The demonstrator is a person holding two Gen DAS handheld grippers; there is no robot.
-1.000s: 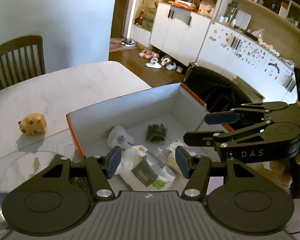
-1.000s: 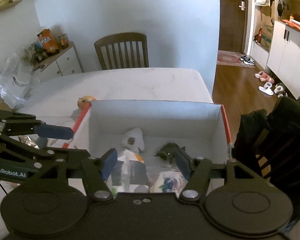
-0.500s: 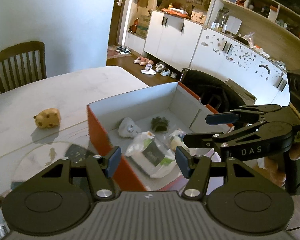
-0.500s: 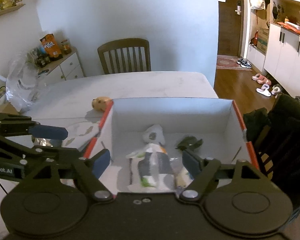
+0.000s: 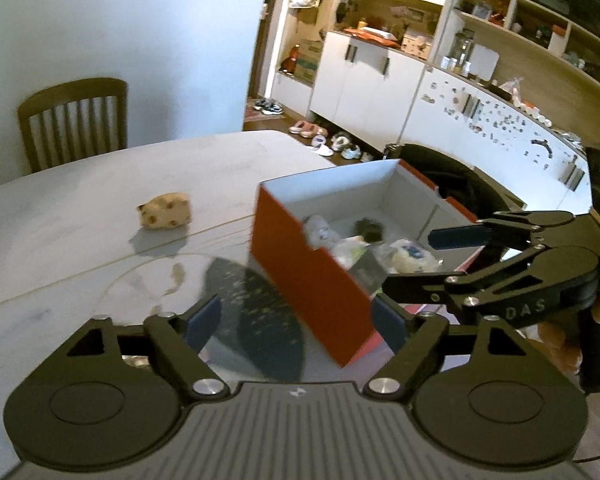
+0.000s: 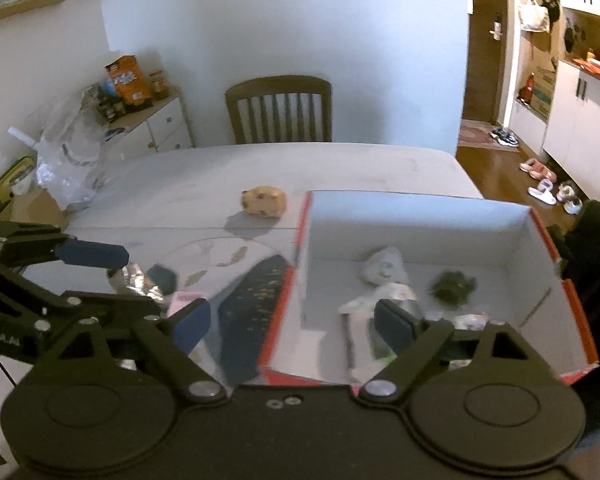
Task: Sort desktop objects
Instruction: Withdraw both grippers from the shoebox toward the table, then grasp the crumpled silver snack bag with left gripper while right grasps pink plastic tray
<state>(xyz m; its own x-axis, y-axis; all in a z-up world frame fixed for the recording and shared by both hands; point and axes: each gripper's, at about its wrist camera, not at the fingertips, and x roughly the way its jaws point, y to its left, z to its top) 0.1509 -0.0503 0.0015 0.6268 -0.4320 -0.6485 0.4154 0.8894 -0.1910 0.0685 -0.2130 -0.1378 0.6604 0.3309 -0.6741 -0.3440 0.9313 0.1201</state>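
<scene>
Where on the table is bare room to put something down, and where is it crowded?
Free: the tabletop between the spotted toy and the wooden chair. Crowded: the orange box, filled with packets, and the strip to its left, with the dark oval mat and foil wrapper.

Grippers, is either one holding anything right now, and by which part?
Nothing is held. The left gripper and right gripper both have open jaws with nothing between them.

Right claw [image 6: 290, 326] hangs wide open and empty over the orange box's [image 6: 282, 316] left wall. Tan spotted toy [image 6: 263, 201] sits on the counter [image 6: 260, 168] just beyond.
</scene>
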